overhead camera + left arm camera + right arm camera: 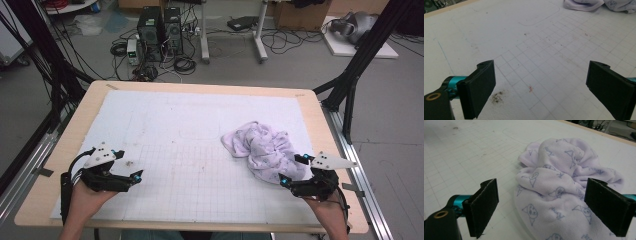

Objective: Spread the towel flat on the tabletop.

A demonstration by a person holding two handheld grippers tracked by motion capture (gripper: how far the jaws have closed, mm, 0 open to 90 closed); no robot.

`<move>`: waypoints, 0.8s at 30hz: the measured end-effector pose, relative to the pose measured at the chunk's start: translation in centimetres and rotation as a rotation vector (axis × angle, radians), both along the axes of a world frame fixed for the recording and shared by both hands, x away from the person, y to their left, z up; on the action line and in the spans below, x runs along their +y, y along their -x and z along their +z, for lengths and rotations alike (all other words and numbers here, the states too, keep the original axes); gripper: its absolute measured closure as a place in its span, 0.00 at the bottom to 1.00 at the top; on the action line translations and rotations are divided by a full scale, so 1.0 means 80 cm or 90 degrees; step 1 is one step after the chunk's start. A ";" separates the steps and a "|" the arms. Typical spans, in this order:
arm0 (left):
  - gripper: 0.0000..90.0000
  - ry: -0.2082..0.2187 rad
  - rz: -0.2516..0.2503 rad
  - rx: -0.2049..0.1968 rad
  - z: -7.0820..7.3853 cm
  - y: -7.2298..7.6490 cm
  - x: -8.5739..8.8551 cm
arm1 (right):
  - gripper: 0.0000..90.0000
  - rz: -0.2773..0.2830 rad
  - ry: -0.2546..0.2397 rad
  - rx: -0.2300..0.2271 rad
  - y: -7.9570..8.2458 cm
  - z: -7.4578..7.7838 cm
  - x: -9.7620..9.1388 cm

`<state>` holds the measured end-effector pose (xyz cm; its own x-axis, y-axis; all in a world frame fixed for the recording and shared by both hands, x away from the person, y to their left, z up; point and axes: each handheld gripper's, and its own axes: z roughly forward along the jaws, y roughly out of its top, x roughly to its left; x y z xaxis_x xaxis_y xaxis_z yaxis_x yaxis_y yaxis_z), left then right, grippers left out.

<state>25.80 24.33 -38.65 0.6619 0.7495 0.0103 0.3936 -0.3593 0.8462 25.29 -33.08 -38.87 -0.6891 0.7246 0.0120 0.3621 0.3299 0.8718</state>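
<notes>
The left gripper (126, 167), a black 2-jaw tool with a grey three-cornered plate on top, sits at the lower left of the high view, over the white gridded mat (200, 150) that covers the pale wooden table (75, 130). Its jaws stand wide apart with nothing between them; in the left gripper view only bare mat lies between the 2 black pads (477, 90). The person's left hand (87, 197) enters from the bottom edge and holds this tool roughly level, jaws pointing toward the frame centre. The crumpled pale lilac towel with a blue printed pattern (262, 145) lies right of centre, well apart from the left gripper.

The right gripper (295, 170), at the lower right, points toward the upper left, with its jaw tips at the near edge of the towel. Its jaws are also wide; in the right gripper view the towel (556, 195) bulges up between the pads (485, 205), neither pad pressing on it. The right hand (327, 210) comes in from the bottom edge.
</notes>
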 end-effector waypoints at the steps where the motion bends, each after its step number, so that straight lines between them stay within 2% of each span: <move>1: 0.10 0.000 0.001 0.000 0.000 0.000 0.000 | 0.13 0.001 -0.001 0.000 -0.001 0.000 0.000; 14: 0.10 0.003 0.000 0.001 0.002 -0.004 0.000 | 0.13 0.006 -0.003 0.003 -0.007 0.000 -0.001; 24: 0.10 0.002 -0.006 -0.002 0.005 -0.004 -0.001 | 0.13 0.031 0.012 -0.002 -0.031 0.016 0.018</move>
